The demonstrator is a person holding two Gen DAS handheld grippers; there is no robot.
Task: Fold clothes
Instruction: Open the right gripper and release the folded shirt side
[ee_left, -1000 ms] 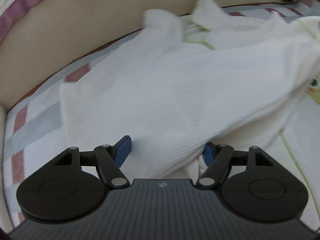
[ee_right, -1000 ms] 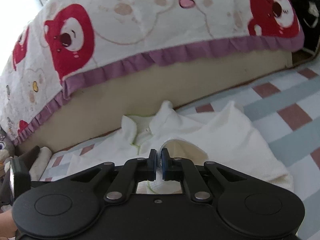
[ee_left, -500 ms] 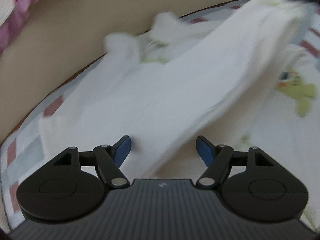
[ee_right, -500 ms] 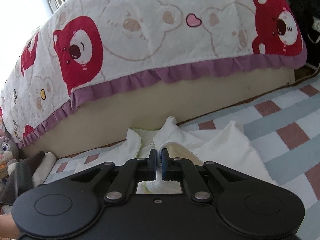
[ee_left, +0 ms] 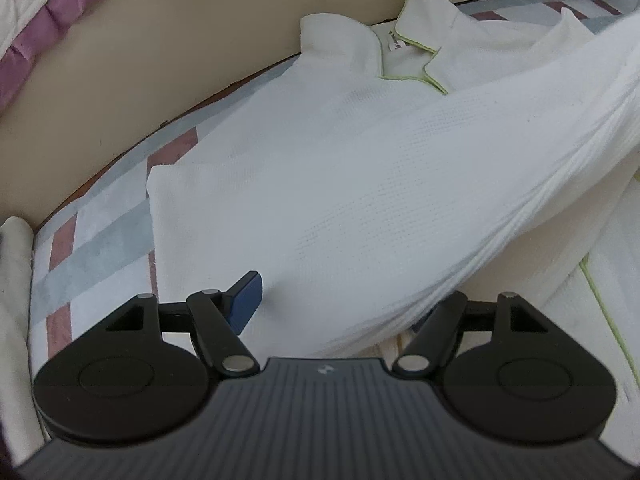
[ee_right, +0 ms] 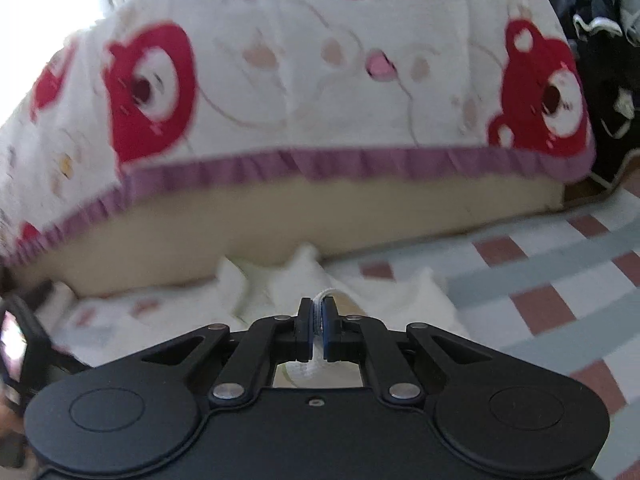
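A white polo shirt (ee_left: 340, 168) with lime trim at the collar (ee_left: 416, 46) lies on a checked mat (ee_left: 92, 240). A fold of it is pulled taut from the bottom middle up to the right edge of the left wrist view. My left gripper (ee_left: 340, 300) hovers open just over the shirt's lower part. Its left blue pad (ee_left: 245, 296) shows, while the right one is hidden behind the raised fold. In the right wrist view my right gripper (ee_right: 318, 316) is shut on a thin white edge of the shirt (ee_right: 424, 300), held above the mat.
A bed with a red-bear quilt (ee_right: 280, 80), purple frill and beige base (ee_right: 360, 216) stands right behind the shirt. Dark clothes (ee_right: 600, 40) lie at the far right. Another pale cloth (ee_left: 14, 280) lies at the mat's left edge.
The right gripper has risen a little with the shirt's edge, so the bed fills more of its view. In the left view the raised fold now stretches to the upper right.
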